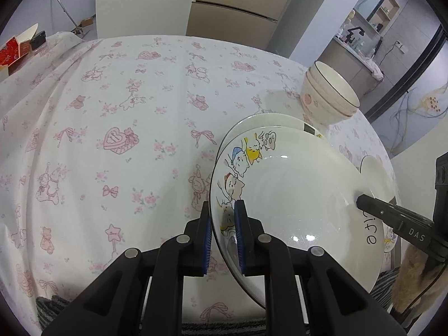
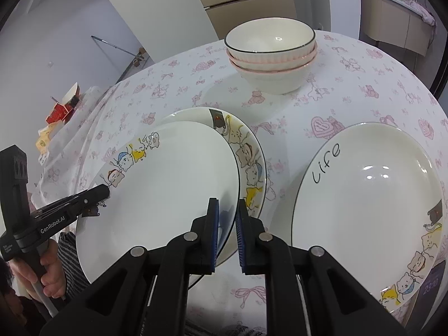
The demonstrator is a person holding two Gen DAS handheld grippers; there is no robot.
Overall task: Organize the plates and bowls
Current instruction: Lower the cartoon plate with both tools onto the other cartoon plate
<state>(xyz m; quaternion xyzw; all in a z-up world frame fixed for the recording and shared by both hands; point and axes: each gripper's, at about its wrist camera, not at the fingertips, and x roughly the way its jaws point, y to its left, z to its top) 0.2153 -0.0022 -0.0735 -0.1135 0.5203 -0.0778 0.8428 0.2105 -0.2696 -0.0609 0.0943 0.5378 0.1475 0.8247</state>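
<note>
Both claws are nearly closed on one plate [image 2: 173, 184], each pinching a thin rim between its blue pads. The left claw [image 1: 222, 238] has the cat-painted edge; the right claw [image 2: 226, 235] has the opposite edge. The plate hangs tilted between them, just above a second plate [image 2: 246, 151] lying on the table [image 1: 112, 98] beyond the right claw.

The likeliest trouble is a slip: each grip covers only a narrow strip of glazed rim, so if one hand dips or twists apart from the other, the plate could pivot out and knock the one beneath. Setting it down off-centre is another risk, since the lower plate shows well past the far right edge, and a skewed stack may rock.

To the right of the right claw lies a third plate [image 2: 369, 204] marked "life", close enough to clip on a sideways swing. Farther off, the stacked bowls [image 2: 270, 56] stand well clear.
</note>
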